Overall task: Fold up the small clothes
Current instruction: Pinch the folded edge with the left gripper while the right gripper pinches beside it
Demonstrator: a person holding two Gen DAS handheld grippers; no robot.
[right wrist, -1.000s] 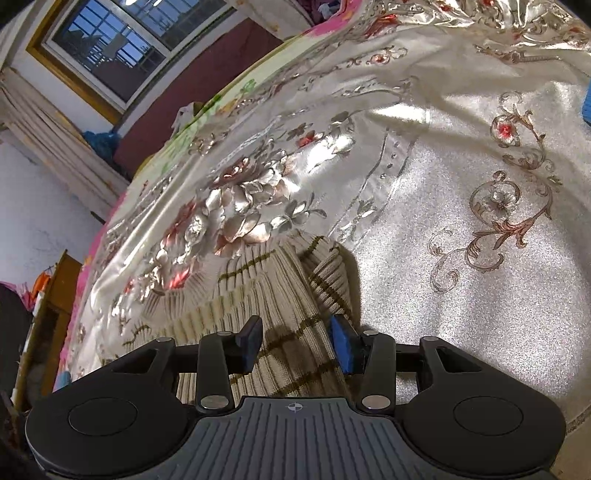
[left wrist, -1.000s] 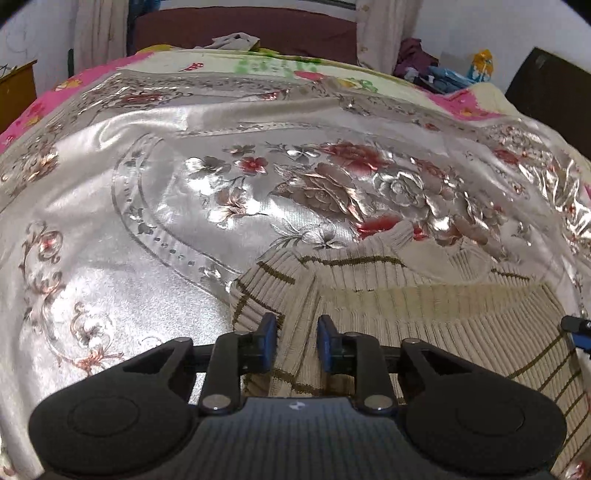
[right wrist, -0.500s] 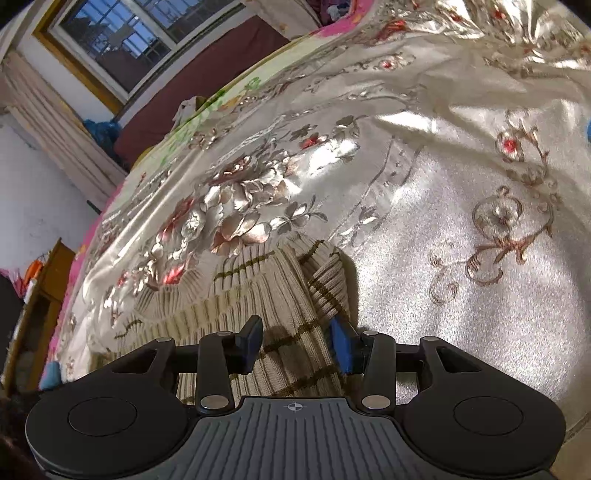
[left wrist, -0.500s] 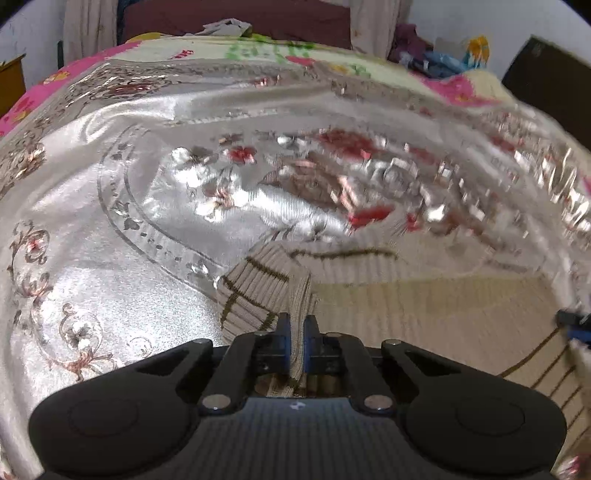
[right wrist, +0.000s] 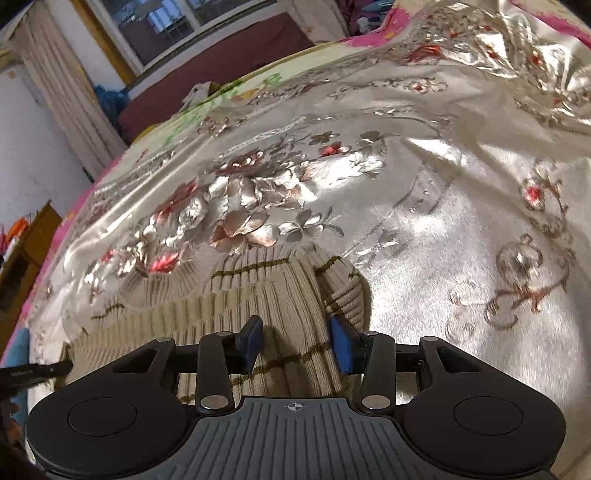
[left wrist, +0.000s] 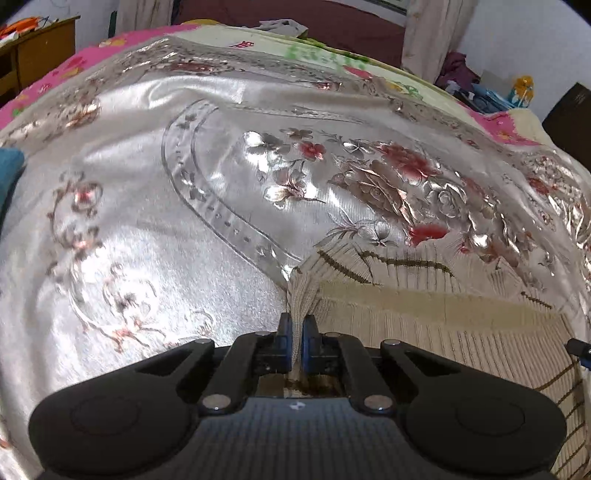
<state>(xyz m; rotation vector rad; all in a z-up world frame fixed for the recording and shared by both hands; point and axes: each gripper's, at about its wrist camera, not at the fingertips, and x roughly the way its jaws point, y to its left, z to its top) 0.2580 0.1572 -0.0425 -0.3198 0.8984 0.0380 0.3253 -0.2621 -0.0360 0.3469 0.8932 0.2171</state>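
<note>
1. a cream ribbed sweater [left wrist: 424,325] with thin olive-brown stripes lies spread on a shiny silver bedspread [left wrist: 155,229] patterned with red and pink flowers; it sits at the near edge of the bed, close under both grippers
2. the left gripper [left wrist: 296,345] has its blue pads pressed together on a pinched ridge of the sweater's knit, near the garment's left corner; the fabric rises in a narrow gathered fold out of the closed jaws
3. from that pinch the sweater's edge runs off to the right, a flatter cream band across the middle and striped ribbing beyond it
4. the right gripper [right wrist: 297,345] stands partly open over the sweater [right wrist: 229,295], its two blue pads spread apart with striped ribbing lying between them; the pads do not press the cloth, and it grips nothing
5. in the right wrist view the ribbed cuff or hem curls over just ahead of the right pad, beside bare bedspread [right wrist: 443,229]
6. a dark tip of the other gripper shows at the far edge of each view, low on the sweater
7. beyond the bed stand a maroon headboard [left wrist: 332,26], pale curtains [right wrist: 70,96] and a window [right wrist: 162,22]; a wooden cabinet [left wrist: 40,51] sits at the left side
</note>
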